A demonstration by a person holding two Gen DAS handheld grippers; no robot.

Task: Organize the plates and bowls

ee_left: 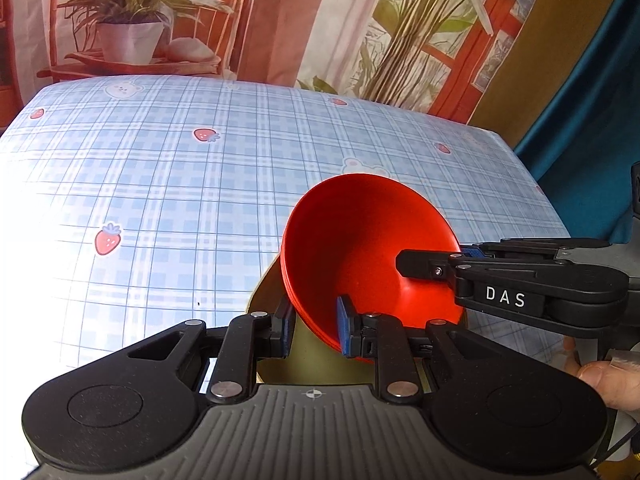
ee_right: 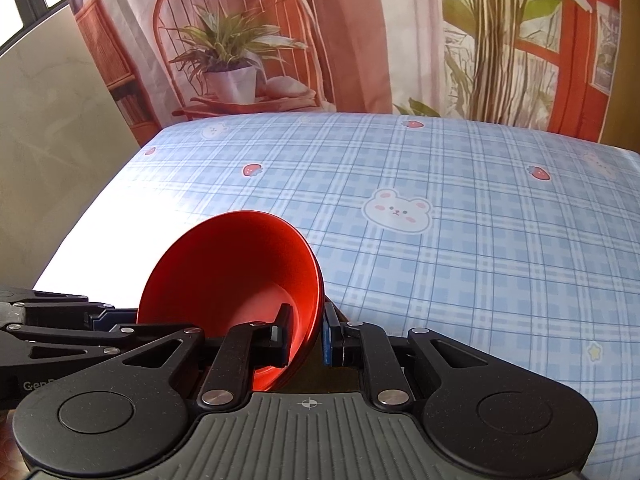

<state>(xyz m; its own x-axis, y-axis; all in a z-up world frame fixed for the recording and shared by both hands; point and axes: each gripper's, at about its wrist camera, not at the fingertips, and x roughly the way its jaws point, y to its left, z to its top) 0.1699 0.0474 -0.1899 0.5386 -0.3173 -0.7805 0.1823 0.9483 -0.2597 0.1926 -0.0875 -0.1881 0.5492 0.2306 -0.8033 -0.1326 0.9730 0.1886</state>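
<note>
A stack of red bowls [ee_left: 360,248] hangs tilted above the table, held from two sides. My left gripper [ee_left: 316,328] is shut on its near rim, one blue pad inside the bowl and one outside. An olive-green dish [ee_left: 272,292] lies against the stack's underside, and its edge also sits between those jaws. My right gripper [ee_left: 424,268] comes in from the right, shut on the right rim. In the right wrist view the red bowls [ee_right: 232,276] lean left. There the right gripper [ee_right: 308,332] clamps the rim and the left gripper [ee_right: 120,318] meets the bowls' left edge.
A blue plaid tablecloth [ee_left: 168,208] with strawberries and bears covers the table [ee_right: 480,240]. Behind it hangs a printed backdrop with a potted plant [ee_left: 128,36]. A blue curtain [ee_left: 592,140] stands at the right. A person's hand [ee_left: 604,380] holds the right gripper.
</note>
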